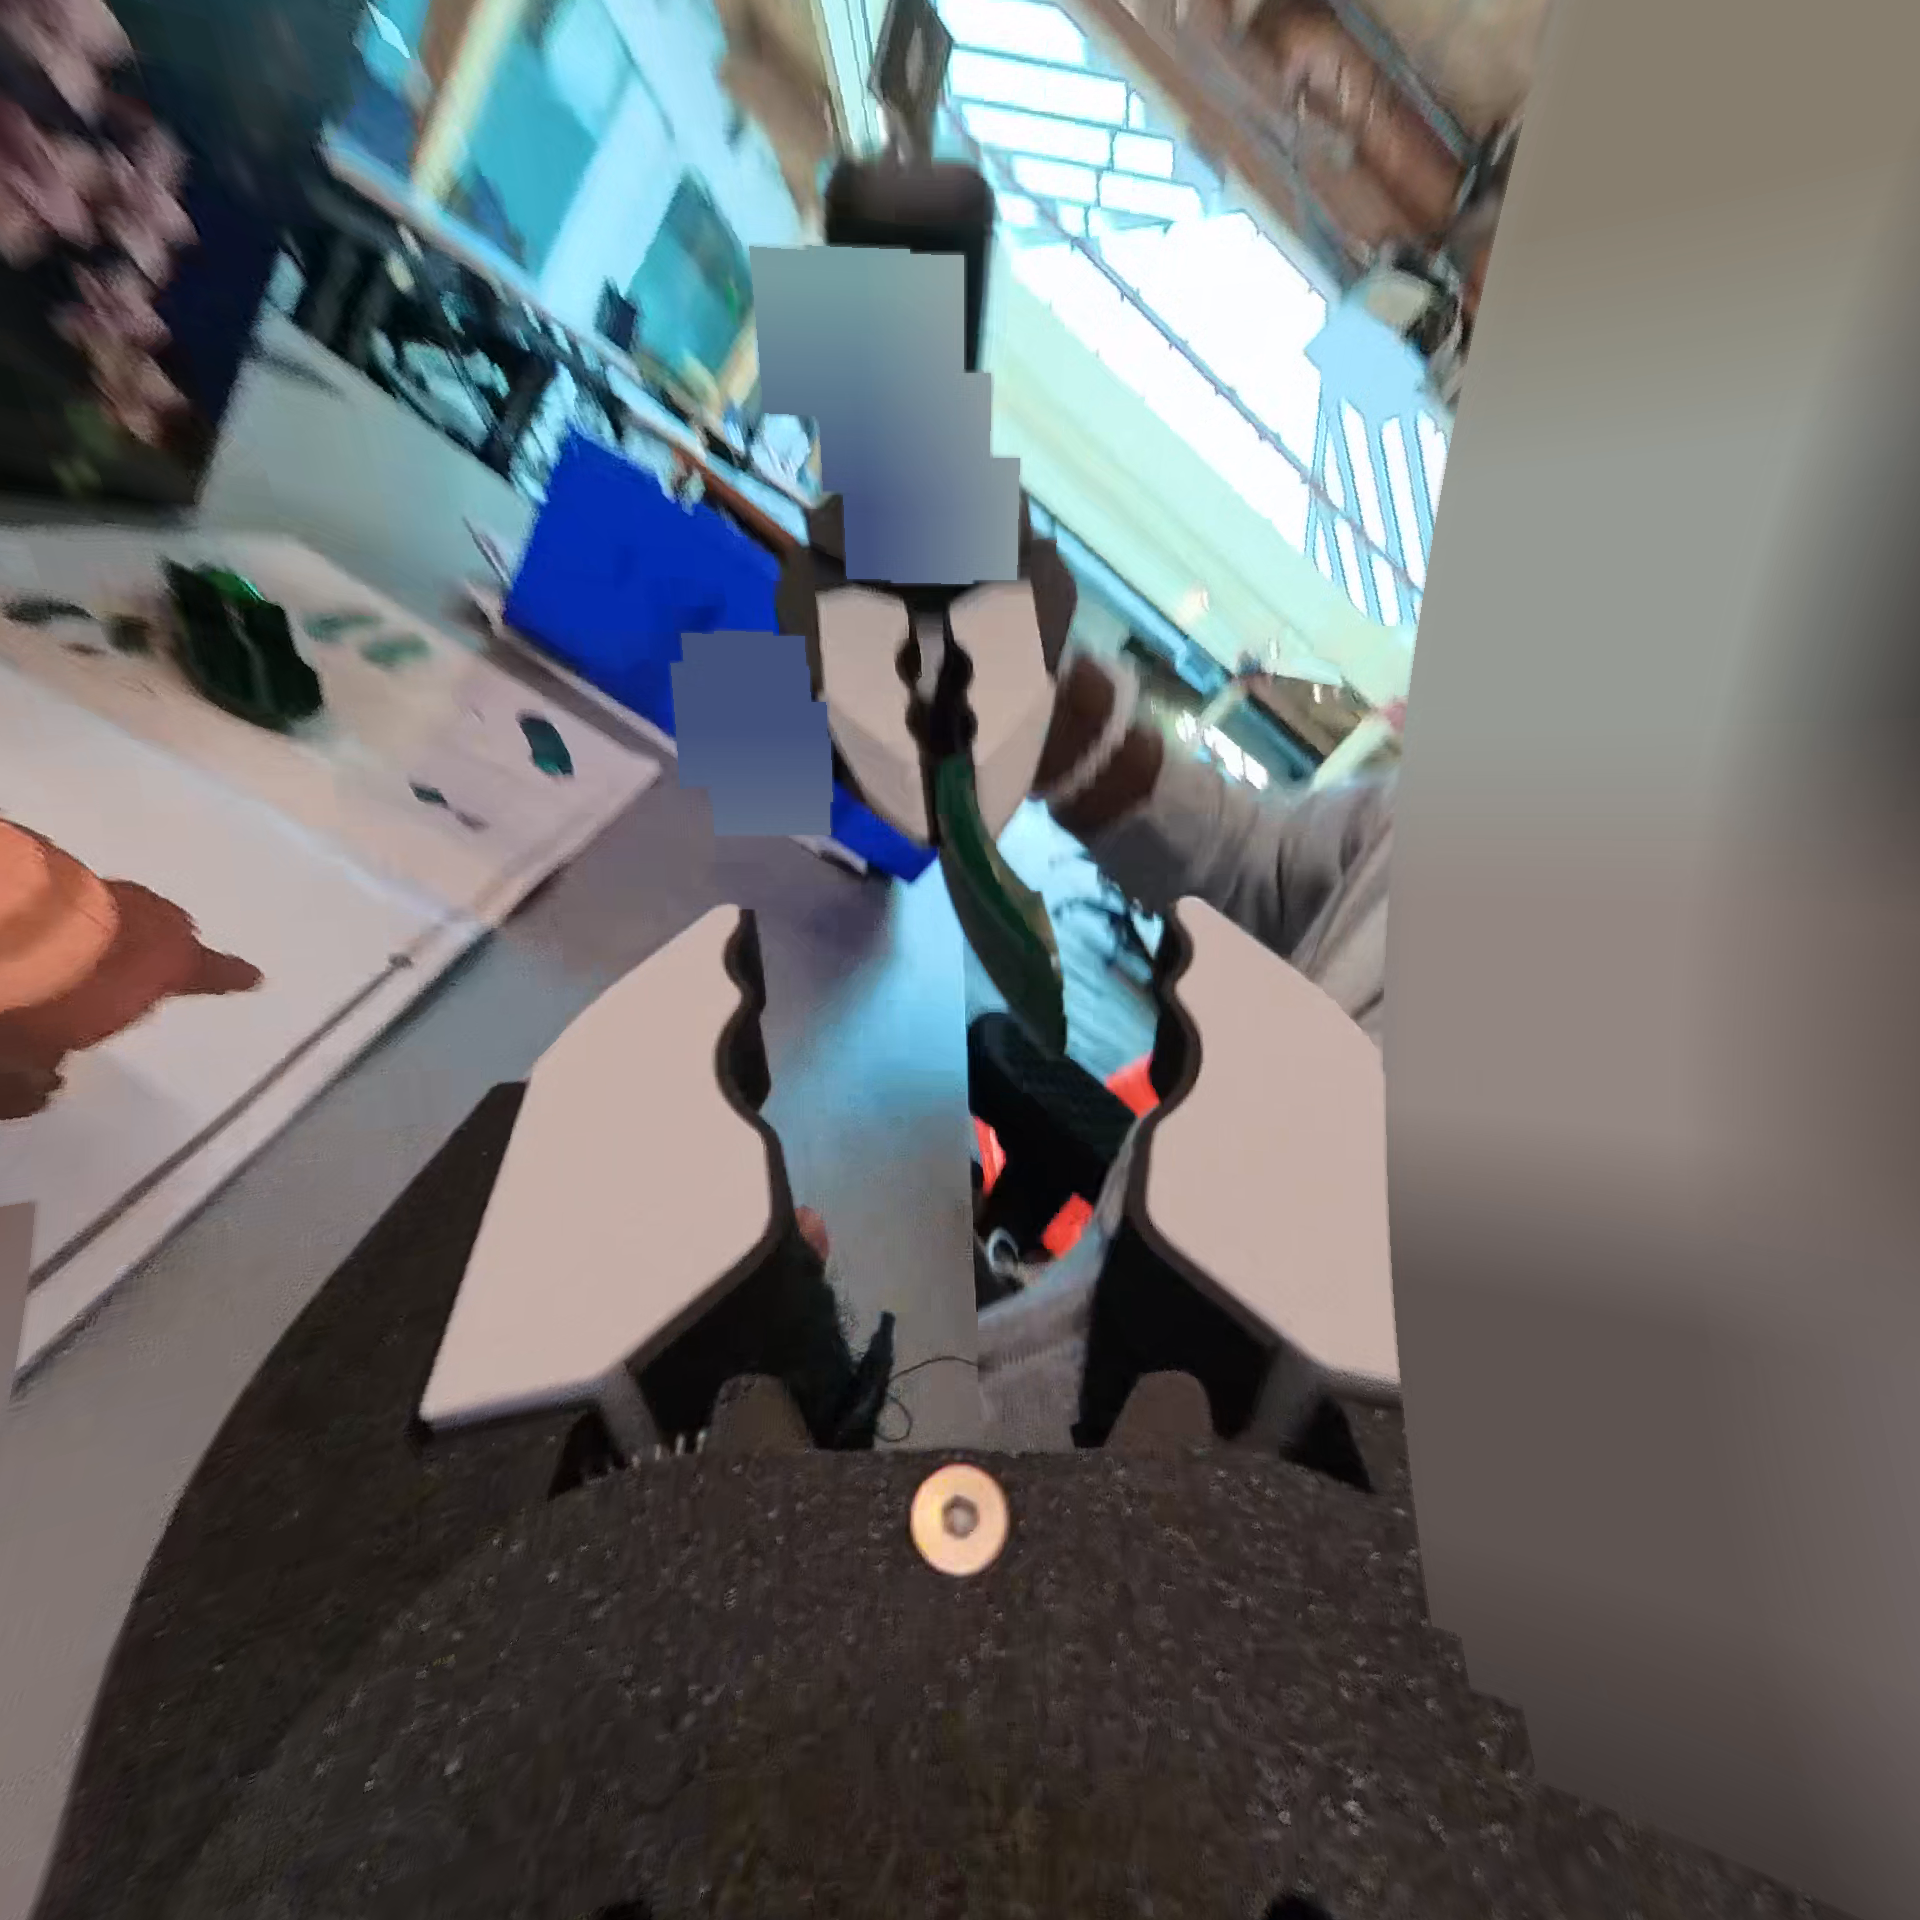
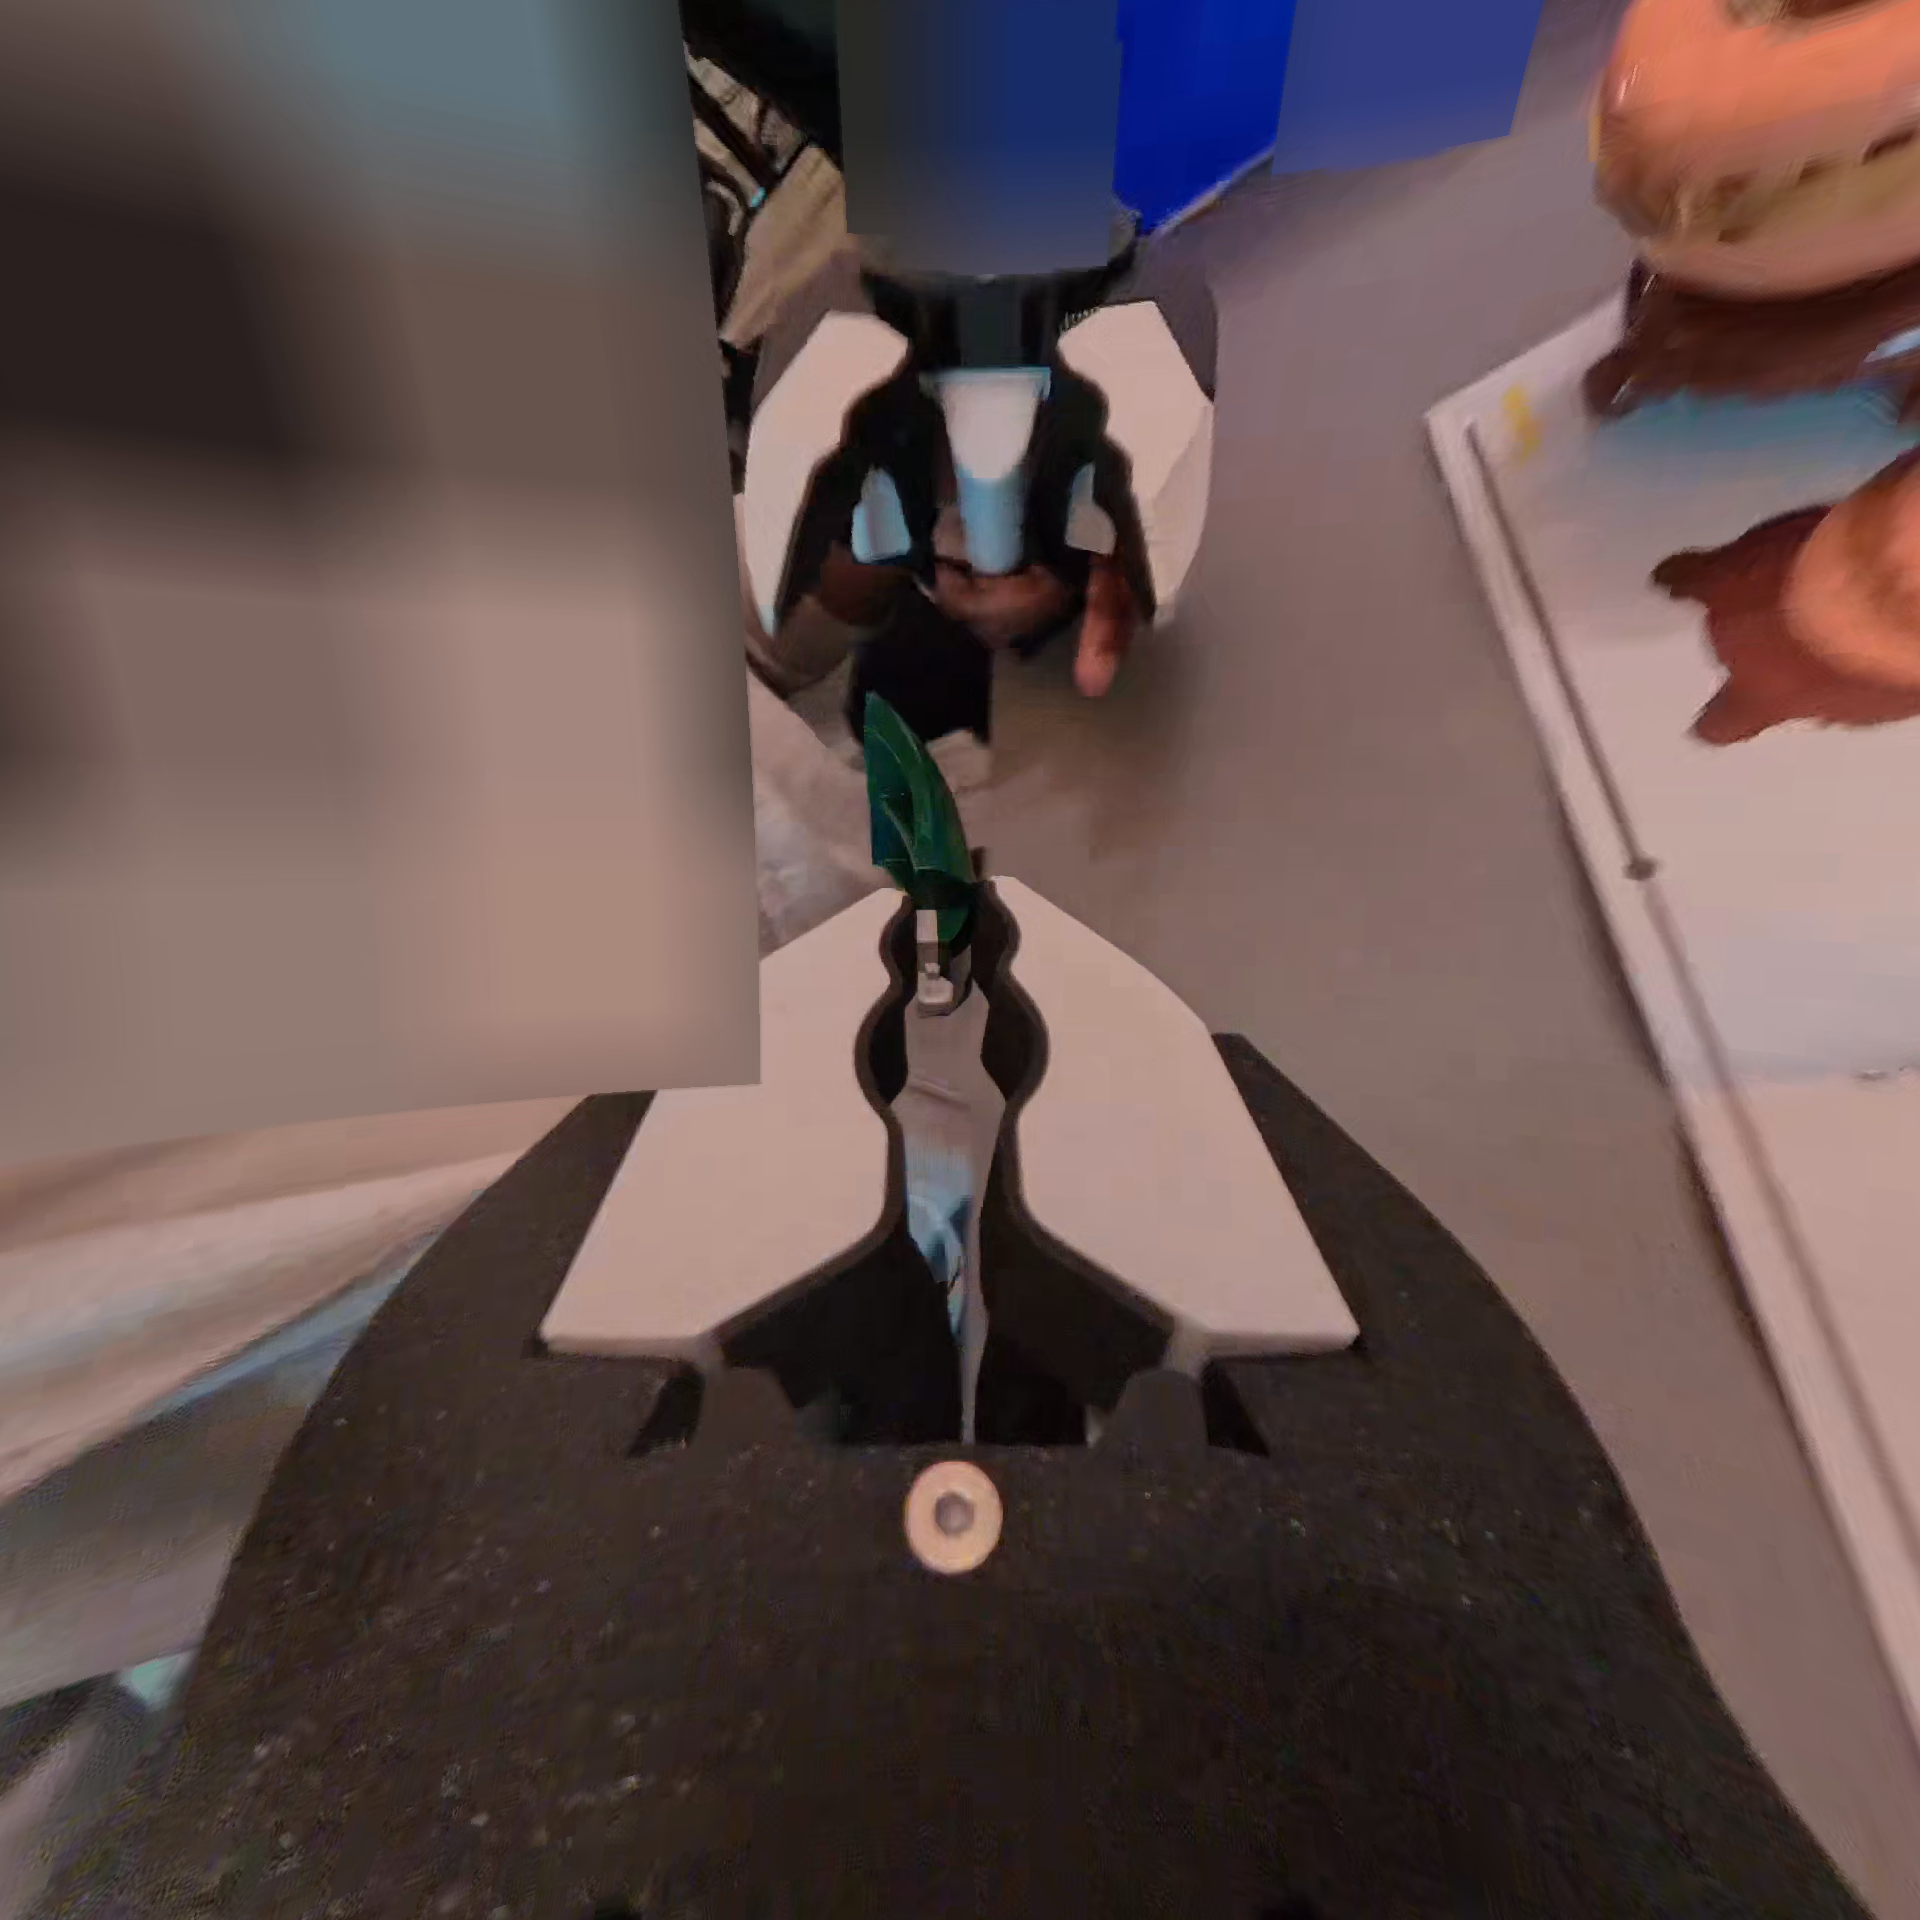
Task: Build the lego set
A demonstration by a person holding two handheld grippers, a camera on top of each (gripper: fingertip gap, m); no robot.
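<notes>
**Kid:** What is the right gripper [image 2: 951, 935] doing?

**Helper:** It is pinching a green leaf piece [image 2: 914, 821]. Its two fingers are squeezed tight on the bottom end, so the leaf pokes out past the tips. There is a little grey bit [image 2: 932, 977] tucked between the fingers too. I think it is part of the same piece, but the view is too blurry to be sure.

**Kid:** Why hold it by the bottom?

**Helper:** So the long part stays free. Then something else can grab it or join onto it.

**Kid:** And the left gripper [image 1: 961, 1039]?

**Helper:** Its fingers are spread wide with nothing between them. It points right at the leaf, which hangs in the air just past its tips. The two grippers face each other, up off the bench [image 1: 312, 862]. My guess is the left one is getting ready to take the leaf or help turn it.

**Kid:** Where is the rest of the lego?

**Helper:** Farther off, to the left of the left gripper. A dark green lump [image 1: 244, 649] sits on the white bench, with small green bits [image 1: 545, 743] lying apart around it. An orange and brown thing [image 1: 62, 935] is there too, nearer. The leaf is not joined to any of it yet.
</notes>
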